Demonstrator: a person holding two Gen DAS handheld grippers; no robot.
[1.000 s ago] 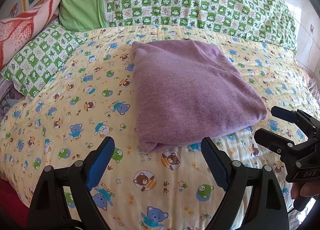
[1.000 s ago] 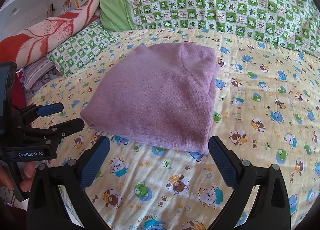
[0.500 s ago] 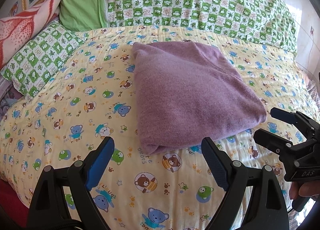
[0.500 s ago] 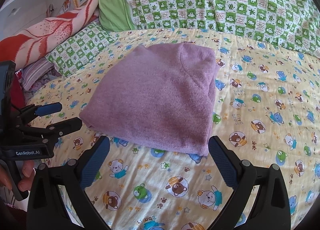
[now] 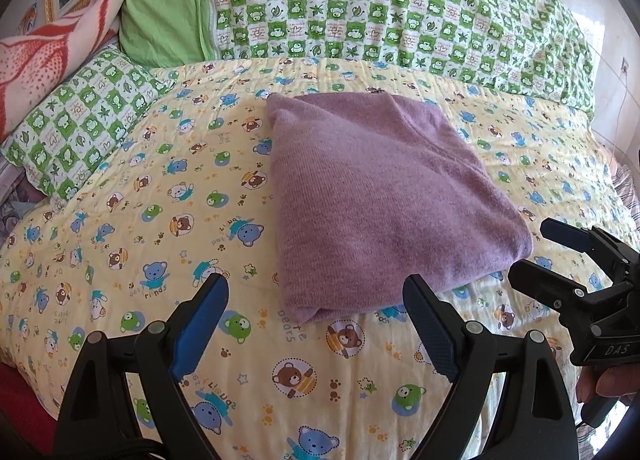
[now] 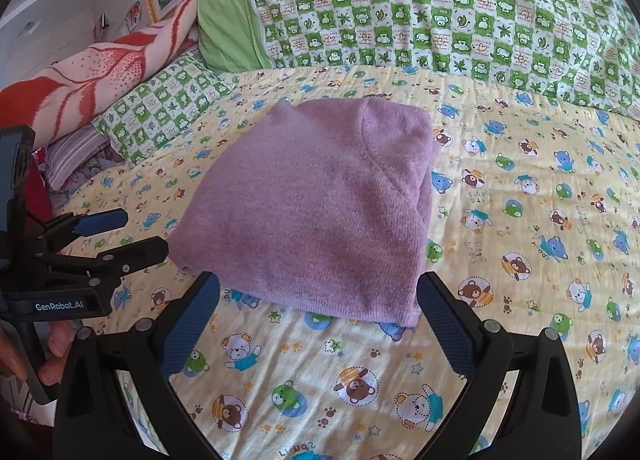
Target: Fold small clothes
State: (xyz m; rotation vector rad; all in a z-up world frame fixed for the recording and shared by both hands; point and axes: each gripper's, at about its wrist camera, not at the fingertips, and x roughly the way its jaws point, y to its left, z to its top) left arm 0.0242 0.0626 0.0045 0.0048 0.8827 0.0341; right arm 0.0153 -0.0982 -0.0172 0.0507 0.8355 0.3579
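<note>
Purple knit, our folded sweater lies flat on the yellow bear-print quilt, its long axis running from us toward the green checked pillows. Our left gripper hovers wide open and empty just short of the near folded edge; our right gripper does likewise. Only the right view shows the curved seam near the sweater's far end and the thumb and fingers gripping the left tool's handle. Compared with a second ago, both grippers have drawn slightly nearer the sweater.
</note>
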